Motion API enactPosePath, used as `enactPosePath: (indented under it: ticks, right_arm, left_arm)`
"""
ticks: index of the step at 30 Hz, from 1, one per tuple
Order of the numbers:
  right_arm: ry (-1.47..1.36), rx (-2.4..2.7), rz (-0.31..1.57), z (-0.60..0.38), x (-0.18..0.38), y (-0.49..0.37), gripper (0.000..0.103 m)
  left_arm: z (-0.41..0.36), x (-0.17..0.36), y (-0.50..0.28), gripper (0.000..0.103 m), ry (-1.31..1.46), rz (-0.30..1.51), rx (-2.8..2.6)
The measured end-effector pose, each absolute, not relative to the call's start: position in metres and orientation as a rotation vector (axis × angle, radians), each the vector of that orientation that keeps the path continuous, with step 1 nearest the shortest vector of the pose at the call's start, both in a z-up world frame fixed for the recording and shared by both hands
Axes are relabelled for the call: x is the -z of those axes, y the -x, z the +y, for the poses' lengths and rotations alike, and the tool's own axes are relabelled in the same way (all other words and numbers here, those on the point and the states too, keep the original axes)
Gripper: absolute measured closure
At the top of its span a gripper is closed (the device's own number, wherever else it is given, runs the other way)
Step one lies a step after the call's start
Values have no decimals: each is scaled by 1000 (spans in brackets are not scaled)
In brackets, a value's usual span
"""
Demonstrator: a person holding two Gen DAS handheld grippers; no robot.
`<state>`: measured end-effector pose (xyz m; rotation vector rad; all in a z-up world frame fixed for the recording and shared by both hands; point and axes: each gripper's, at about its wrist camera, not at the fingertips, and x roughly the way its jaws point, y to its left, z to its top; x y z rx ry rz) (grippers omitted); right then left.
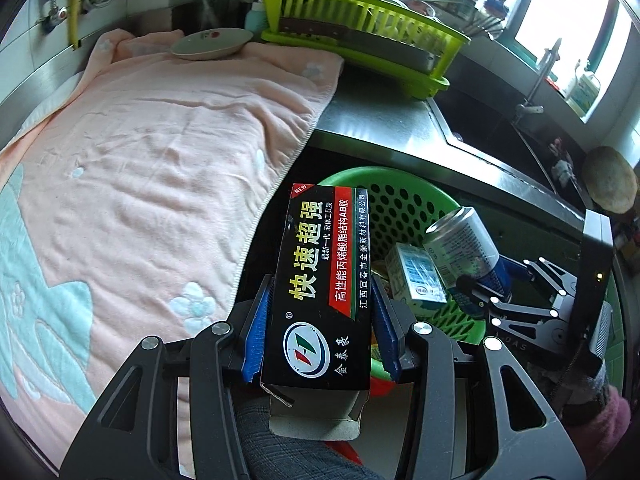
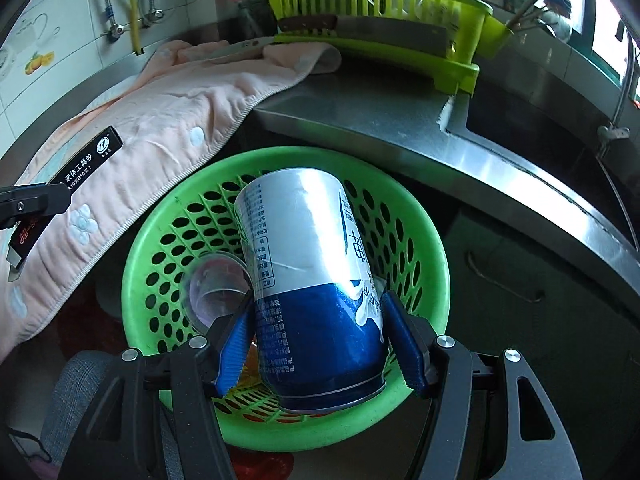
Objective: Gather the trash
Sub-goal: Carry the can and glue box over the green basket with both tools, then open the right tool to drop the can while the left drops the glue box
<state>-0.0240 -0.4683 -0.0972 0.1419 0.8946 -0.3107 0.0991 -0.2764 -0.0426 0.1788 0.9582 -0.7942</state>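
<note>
The left tool [image 1: 320,320] is clamped on a black glue box [image 1: 322,276], its blue pads pressing the box's two long sides, so the box stands up between them with its torn bottom flap hanging toward the camera. The box is held just off the front edge of the table [image 1: 384,128], over the near rim of a green basket [image 1: 404,200] that sits below that edge. The right tool [image 2: 316,344] grips a blue and silver can [image 2: 308,264] by its blue lower half, one pad on each side, and the can tilts up and away over the middle of the basket. Inside the basket lie a clear plastic cup [image 2: 218,288] on its side against the left wall and a small white carton [image 1: 416,276] seen just beside the can in the left wrist view; some orange and yellow scraps show at the bottom, too hidden to identify. A pink towel [image 1: 160,168] with pale blue flowers covers the left part of the table and hangs over its front edge next to the basket. At the towel's far end rests a shallow dish [image 1: 212,42], and beside it, toward the back right corner, stands a yellow-green rack [image 1: 360,28] with a cleaver [image 2: 384,36] propped in it. The sink [image 1: 492,120] opens at the table's right end.
</note>
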Motion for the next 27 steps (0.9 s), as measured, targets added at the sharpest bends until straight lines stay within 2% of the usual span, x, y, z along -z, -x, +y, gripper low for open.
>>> enactPosePath:
  ticks: [22,27]
  right_arm:
    - [-211,311,895,-475,106,42,42]
    - [-225,318,883,-477,104,50,38]
  left_arm:
    - [-318,54,-94,57,-256,973,828]
    - [-327,56,-97,57,-269,967,828]
